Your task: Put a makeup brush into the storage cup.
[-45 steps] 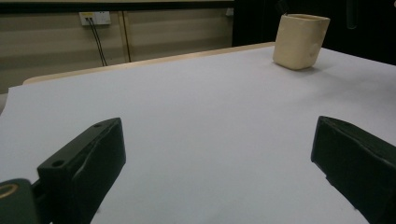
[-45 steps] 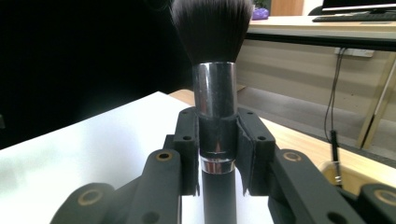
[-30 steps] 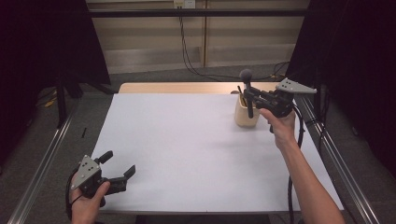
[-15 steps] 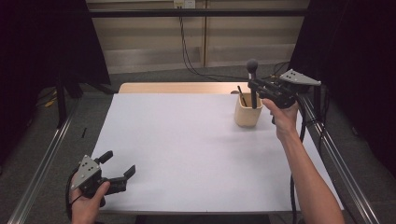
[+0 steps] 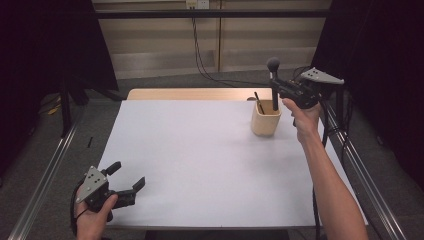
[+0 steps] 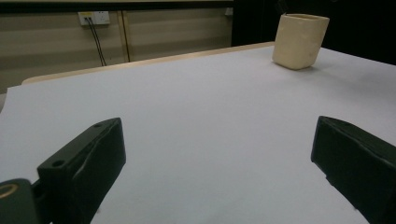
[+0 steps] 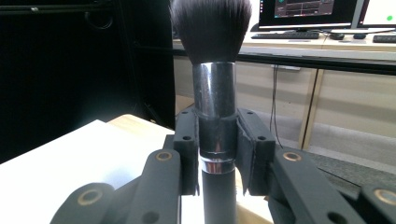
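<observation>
- Above the far right part of the desk [image 5: 200, 160], a makeup brush [image 5: 274, 82] is seen pinched by the right tool [image 5: 280, 90], its jaws pressed against the brush's shiny metal ferrule from both sides.
- Seen in the right gripper view, the brush [image 7: 212, 70] is held upright, the dark bristle head at the top and the black handle running down between the jaws of the right tool [image 7: 217, 154].
- From the high view, the lower end of the handle is seen at the mouth of a cream-coloured cup [image 5: 265, 121]; whether it is touched by the rim cannot be told.
- A second thin dark stick [image 5: 258, 103] is seen leaning inside the cup.
- The cup is stood on the white sheet that covers the desk, near the far right corner, just beside the hand that carries the right tool.
- At the near left corner, the left tool [image 5: 127, 182] is held low over the desk edge, its jaws spread wide with nothing between them.
- In the left gripper view, the two black jaws of the left tool [image 6: 219, 158] are seen well apart over bare white desk [image 6: 196, 116], with the cup [image 6: 299, 41] far off at the upper right.
- A strip of bare wood is left showing along the far edge of the desk.
</observation>
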Demonstrator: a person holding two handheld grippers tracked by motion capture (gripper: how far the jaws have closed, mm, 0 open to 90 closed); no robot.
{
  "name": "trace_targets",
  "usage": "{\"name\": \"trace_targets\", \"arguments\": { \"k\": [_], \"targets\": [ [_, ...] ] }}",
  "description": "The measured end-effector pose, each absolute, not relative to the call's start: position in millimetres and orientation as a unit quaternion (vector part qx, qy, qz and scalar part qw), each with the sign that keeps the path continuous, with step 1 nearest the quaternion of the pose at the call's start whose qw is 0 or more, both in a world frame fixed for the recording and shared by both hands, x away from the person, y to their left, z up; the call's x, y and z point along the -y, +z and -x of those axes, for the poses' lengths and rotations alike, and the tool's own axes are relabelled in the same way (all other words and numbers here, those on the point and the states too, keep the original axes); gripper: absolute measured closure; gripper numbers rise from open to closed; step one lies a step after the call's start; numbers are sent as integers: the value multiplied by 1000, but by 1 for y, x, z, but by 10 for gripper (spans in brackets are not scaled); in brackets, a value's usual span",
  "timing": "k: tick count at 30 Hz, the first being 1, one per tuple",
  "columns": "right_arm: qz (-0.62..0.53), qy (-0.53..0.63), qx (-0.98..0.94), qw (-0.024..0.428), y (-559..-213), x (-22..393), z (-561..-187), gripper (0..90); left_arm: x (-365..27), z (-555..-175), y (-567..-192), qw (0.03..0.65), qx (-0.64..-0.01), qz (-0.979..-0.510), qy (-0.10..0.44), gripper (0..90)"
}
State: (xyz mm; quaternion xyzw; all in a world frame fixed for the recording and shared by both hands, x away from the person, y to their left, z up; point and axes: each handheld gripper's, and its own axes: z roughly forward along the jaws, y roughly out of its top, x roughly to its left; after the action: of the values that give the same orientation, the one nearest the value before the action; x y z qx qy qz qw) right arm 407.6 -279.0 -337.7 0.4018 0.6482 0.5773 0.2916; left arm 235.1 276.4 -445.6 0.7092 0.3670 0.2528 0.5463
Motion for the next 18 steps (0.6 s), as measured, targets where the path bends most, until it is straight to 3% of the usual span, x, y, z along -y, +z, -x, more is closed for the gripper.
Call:
{"name": "trace_targets", "arguments": {
  "k": [18],
  "targets": [
    [-408, 566, -647, 307, -346, 272, -432, 718, -278, -235, -445, 546, -366, -709, 255, 30]
  ]
}}
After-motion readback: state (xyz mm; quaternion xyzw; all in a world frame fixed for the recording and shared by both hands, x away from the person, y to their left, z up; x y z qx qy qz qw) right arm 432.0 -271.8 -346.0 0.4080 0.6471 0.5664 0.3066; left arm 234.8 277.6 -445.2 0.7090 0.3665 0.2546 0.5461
